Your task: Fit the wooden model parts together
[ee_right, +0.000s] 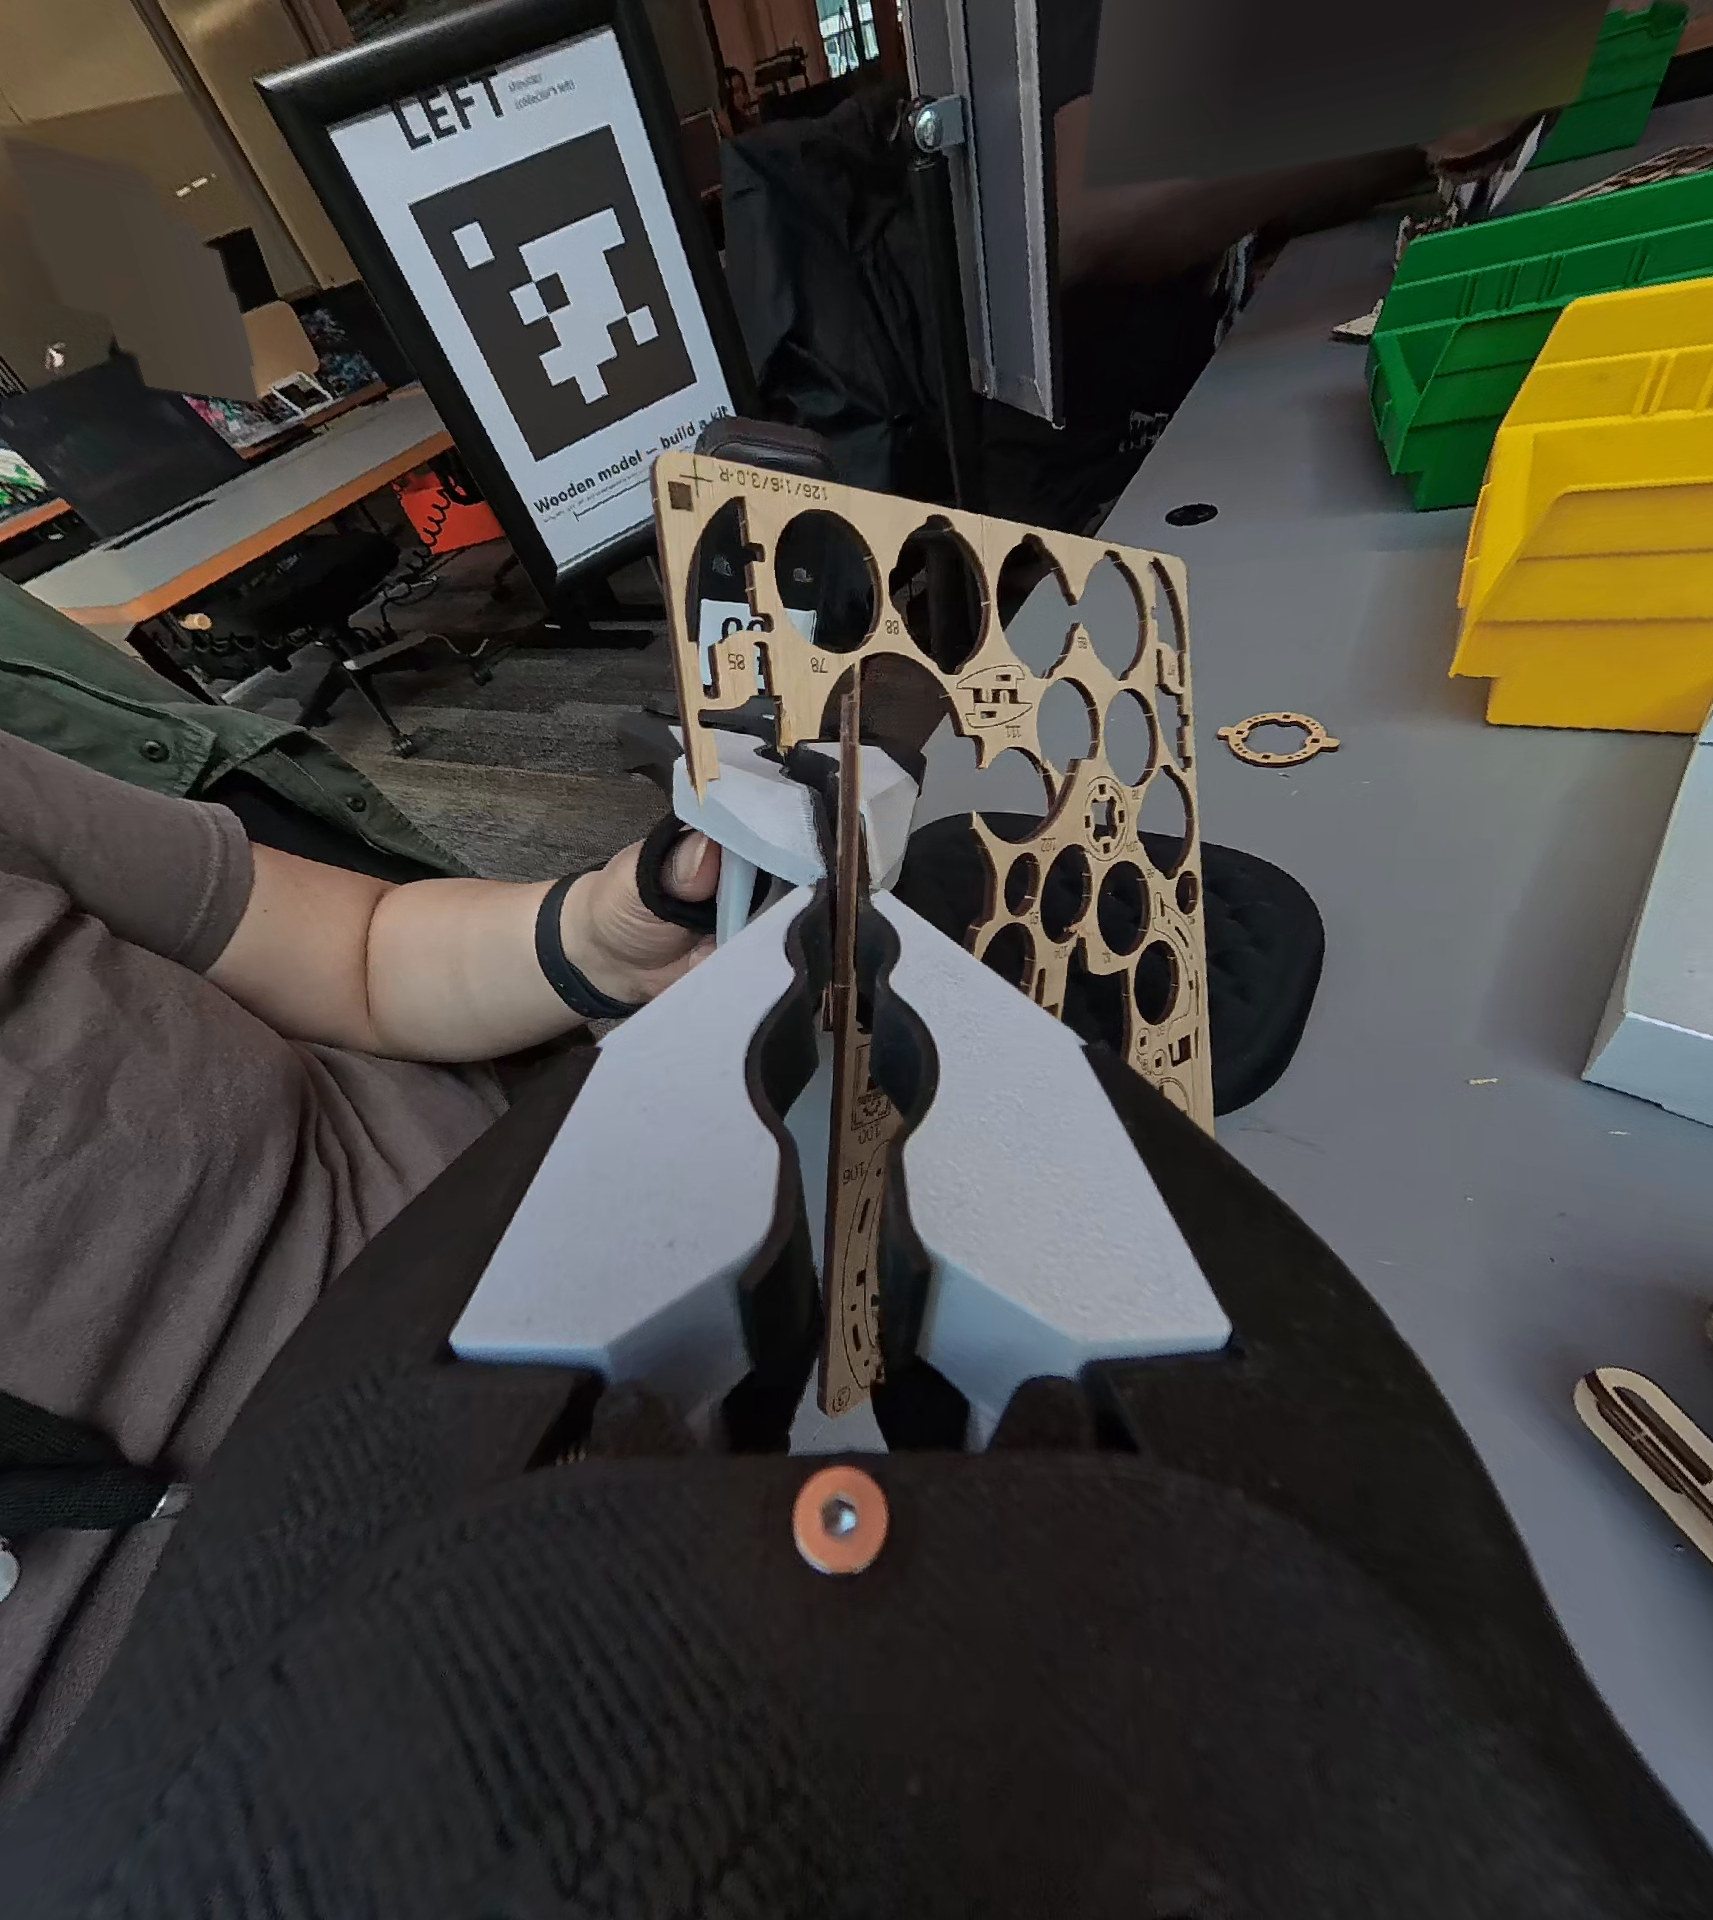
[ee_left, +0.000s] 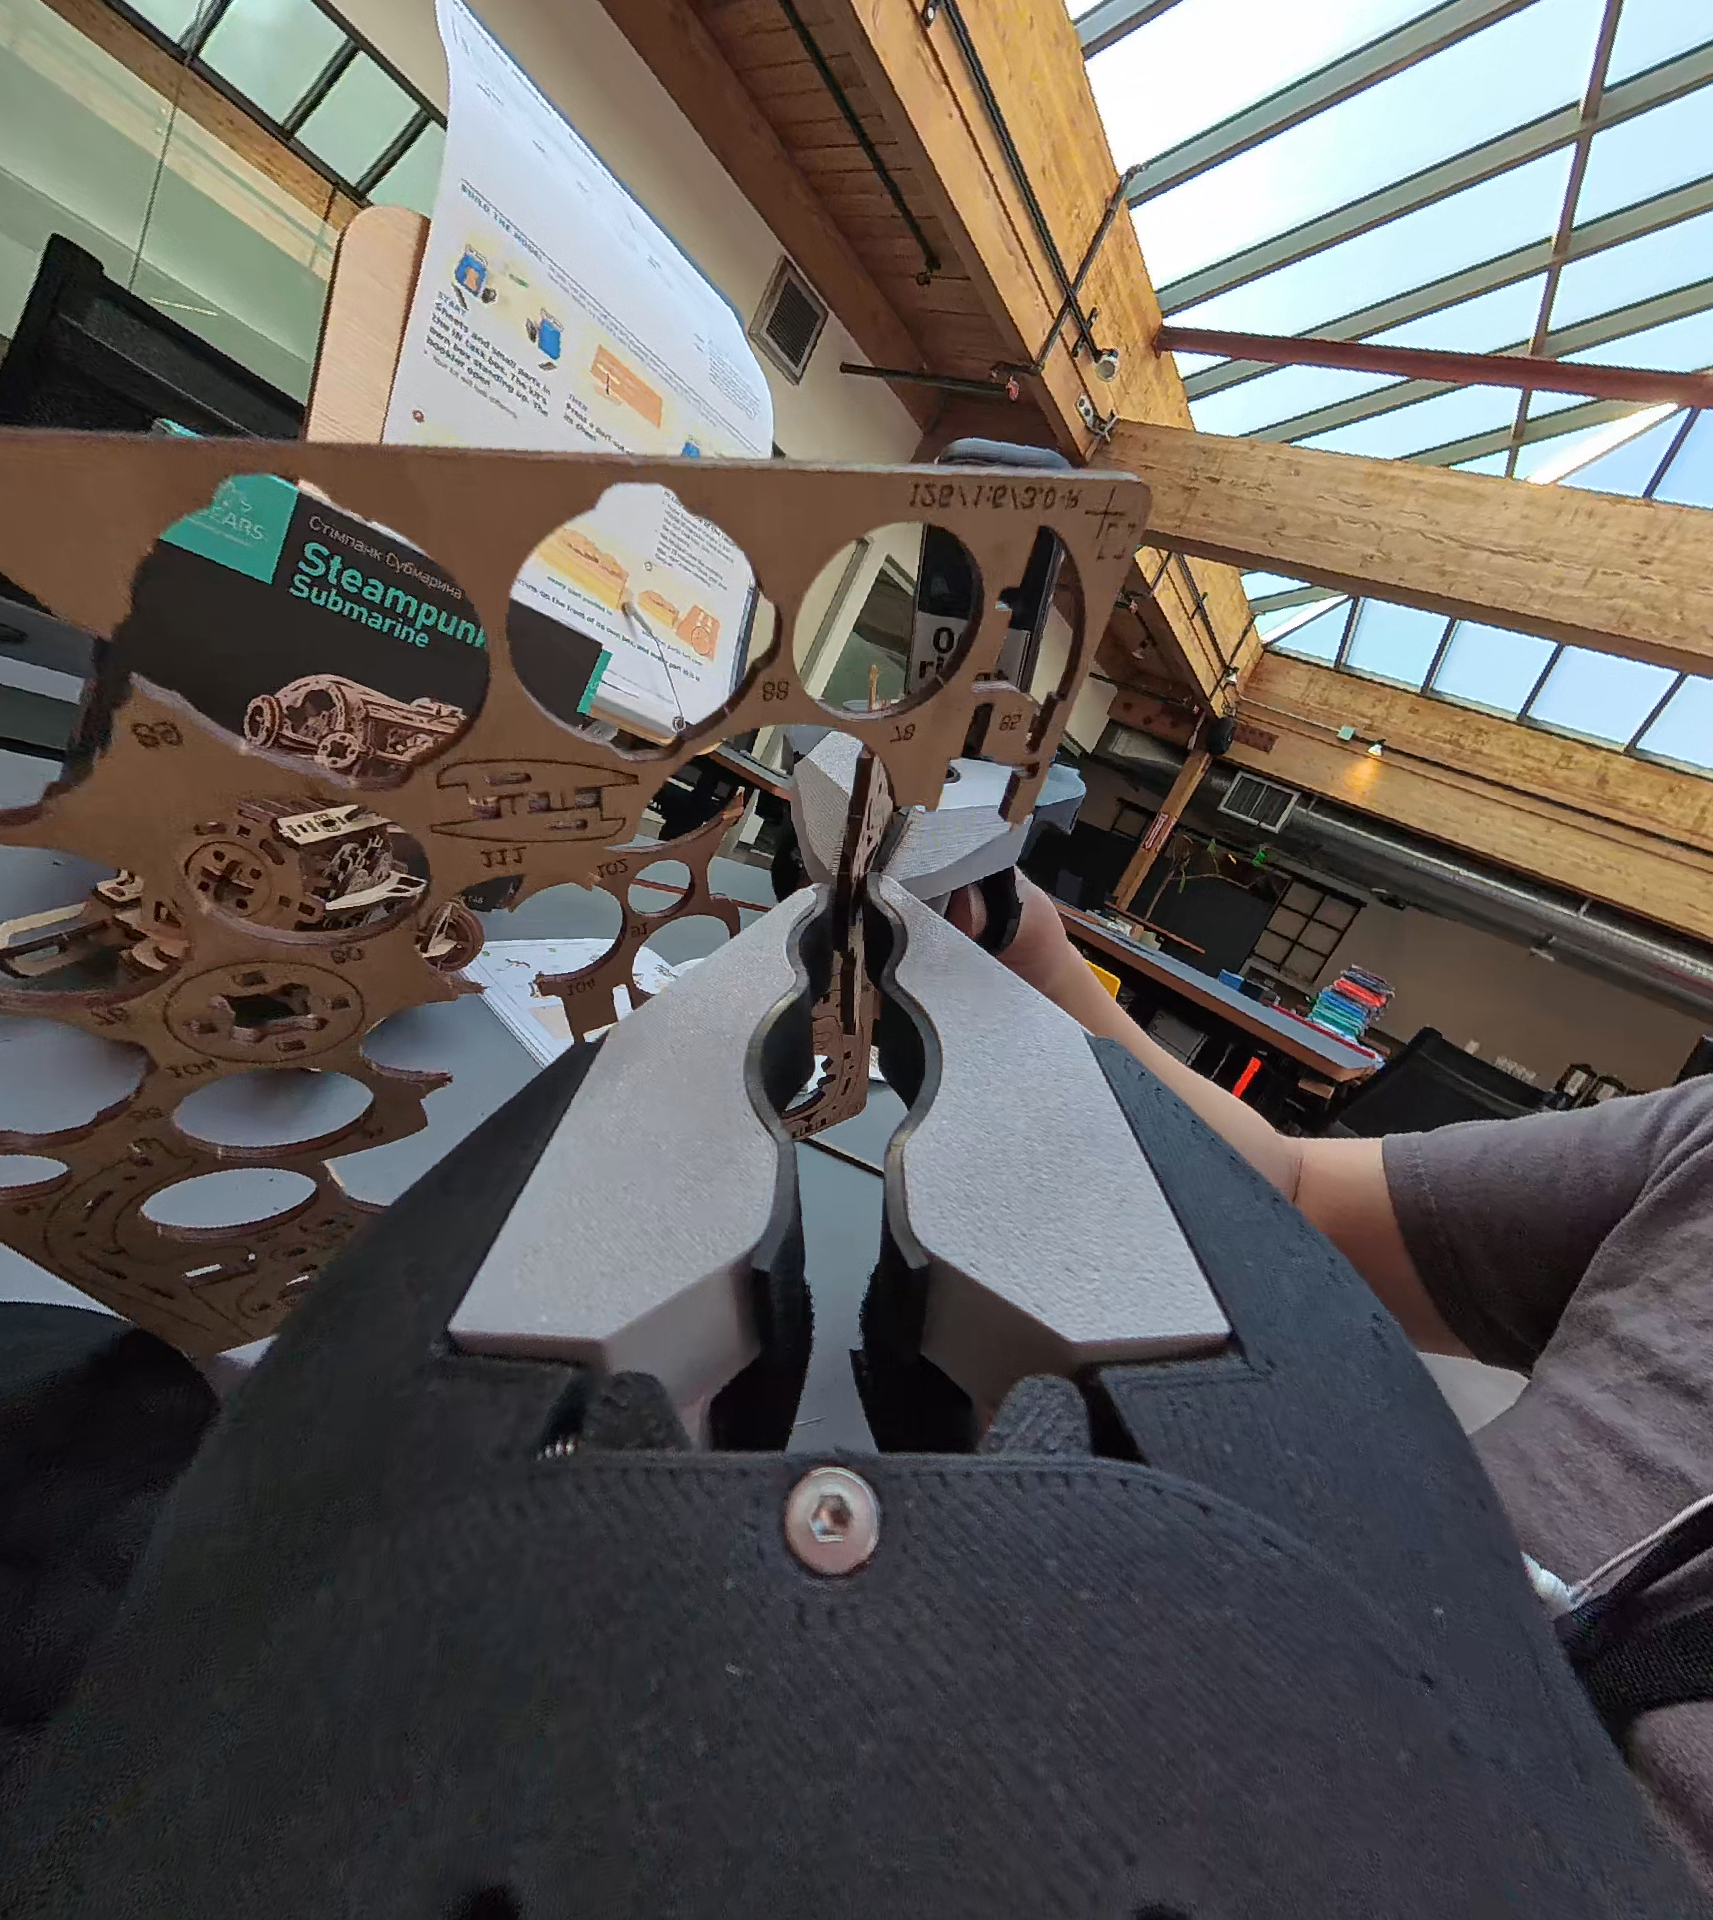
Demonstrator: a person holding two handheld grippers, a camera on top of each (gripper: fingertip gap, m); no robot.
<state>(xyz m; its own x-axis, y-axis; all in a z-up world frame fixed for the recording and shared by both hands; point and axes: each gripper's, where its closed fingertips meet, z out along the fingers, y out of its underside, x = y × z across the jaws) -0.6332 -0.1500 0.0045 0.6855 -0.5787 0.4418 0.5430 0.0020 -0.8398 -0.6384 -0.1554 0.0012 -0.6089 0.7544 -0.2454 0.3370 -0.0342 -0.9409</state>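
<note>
Grey table [ee_right: 1454, 935] carries yellow bins [ee_right: 1662, 499], while a punched plywood sheet [ee_right: 935, 499] stands raised above it, most of its parts already pushed out. The left gripper [ee_left: 847, 904] and right gripper [ee_right: 836, 914] meet tip to tip, both clamped on the same thin wooden strip [ee_right: 844, 1195], seen edge-on. Whether the strip is joined to the sheet cannot be told. Any twist between the two grips could likely snap the thin wood; uneven pressure might let it slip free. A loose wooden ring [ee_right: 1278, 740] lies beyond.
</note>
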